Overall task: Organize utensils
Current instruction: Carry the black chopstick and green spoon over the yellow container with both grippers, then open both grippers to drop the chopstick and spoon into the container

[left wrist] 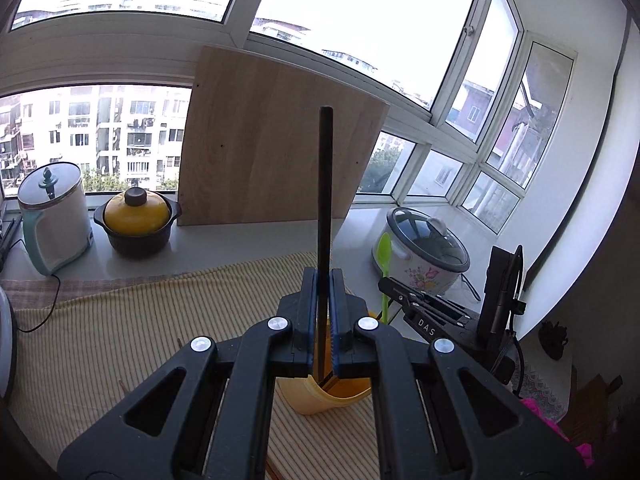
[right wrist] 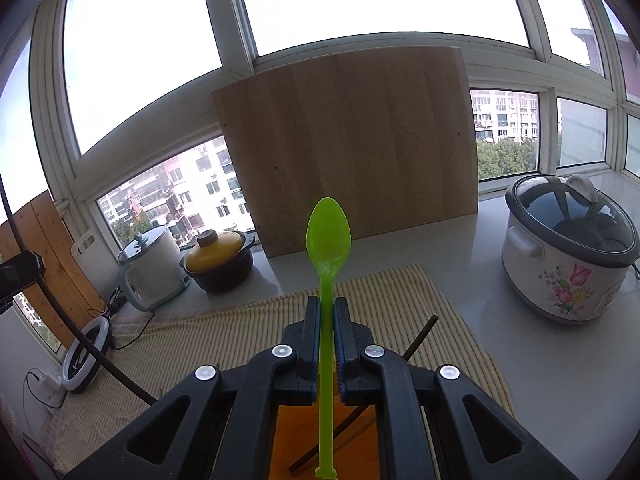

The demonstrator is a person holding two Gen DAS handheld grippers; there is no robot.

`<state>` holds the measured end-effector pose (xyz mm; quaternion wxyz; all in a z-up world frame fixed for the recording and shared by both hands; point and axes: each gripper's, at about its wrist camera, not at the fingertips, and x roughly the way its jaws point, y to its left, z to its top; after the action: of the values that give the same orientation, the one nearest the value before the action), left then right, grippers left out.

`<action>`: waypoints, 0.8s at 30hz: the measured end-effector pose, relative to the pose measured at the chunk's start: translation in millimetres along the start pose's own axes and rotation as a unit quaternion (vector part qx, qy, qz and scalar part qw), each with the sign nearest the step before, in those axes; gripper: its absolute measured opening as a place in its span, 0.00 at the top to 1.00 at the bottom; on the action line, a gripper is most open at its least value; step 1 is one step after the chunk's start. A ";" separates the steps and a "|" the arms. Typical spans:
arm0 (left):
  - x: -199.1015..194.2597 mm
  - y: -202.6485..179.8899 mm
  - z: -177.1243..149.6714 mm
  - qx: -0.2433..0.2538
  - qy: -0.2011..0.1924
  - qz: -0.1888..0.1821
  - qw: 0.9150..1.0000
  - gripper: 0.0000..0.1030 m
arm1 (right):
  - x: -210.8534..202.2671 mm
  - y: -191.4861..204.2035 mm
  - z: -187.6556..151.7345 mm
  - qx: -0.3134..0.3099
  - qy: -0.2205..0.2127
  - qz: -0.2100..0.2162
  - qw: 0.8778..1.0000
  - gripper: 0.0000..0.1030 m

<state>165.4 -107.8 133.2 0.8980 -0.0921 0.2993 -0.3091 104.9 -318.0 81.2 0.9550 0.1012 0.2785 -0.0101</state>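
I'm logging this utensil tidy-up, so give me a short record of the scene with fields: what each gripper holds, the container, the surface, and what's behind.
left gripper: shut on a black chopstick, pointing up
right gripper: shut on a green spoon, bowl end up
container: yellow cup just below the left gripper
surface: striped cloth on a pale counter
behind: wooden board leaning at the window, floral rice cooker, kettle, yellow-lidded pot

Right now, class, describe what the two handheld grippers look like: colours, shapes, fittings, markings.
Both the left gripper and the right gripper are matte black linkage frames with triangular cut-outs, round silver rivets and blue-edged fingers. Seen from the left camera, the right gripper's side carries white letters "DAS".
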 end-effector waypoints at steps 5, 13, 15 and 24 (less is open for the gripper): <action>16.1 -5.9 -1.4 0.001 0.009 0.001 1.000 0.97 | 4.1 -4.7 -8.5 0.003 0.011 0.002 1.000 0.96; 51.4 -5.5 -15.4 -0.010 0.043 0.000 0.999 0.97 | -0.6 -9.4 -27.2 0.000 0.025 0.009 1.000 0.96; 60.8 -5.1 -20.4 -0.011 0.052 0.002 0.999 0.97 | -3.2 -9.8 -30.6 -0.001 0.027 0.011 1.000 0.96; 86.6 -6.1 -43.8 -0.004 0.096 0.010 0.995 0.97 | -14.2 -10.1 -41.9 0.000 0.034 0.023 0.999 0.95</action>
<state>190.9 -164.6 58.5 0.8678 -0.0627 0.3868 -0.3057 69.9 -320.0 52.3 0.9451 0.1076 0.3082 0.0153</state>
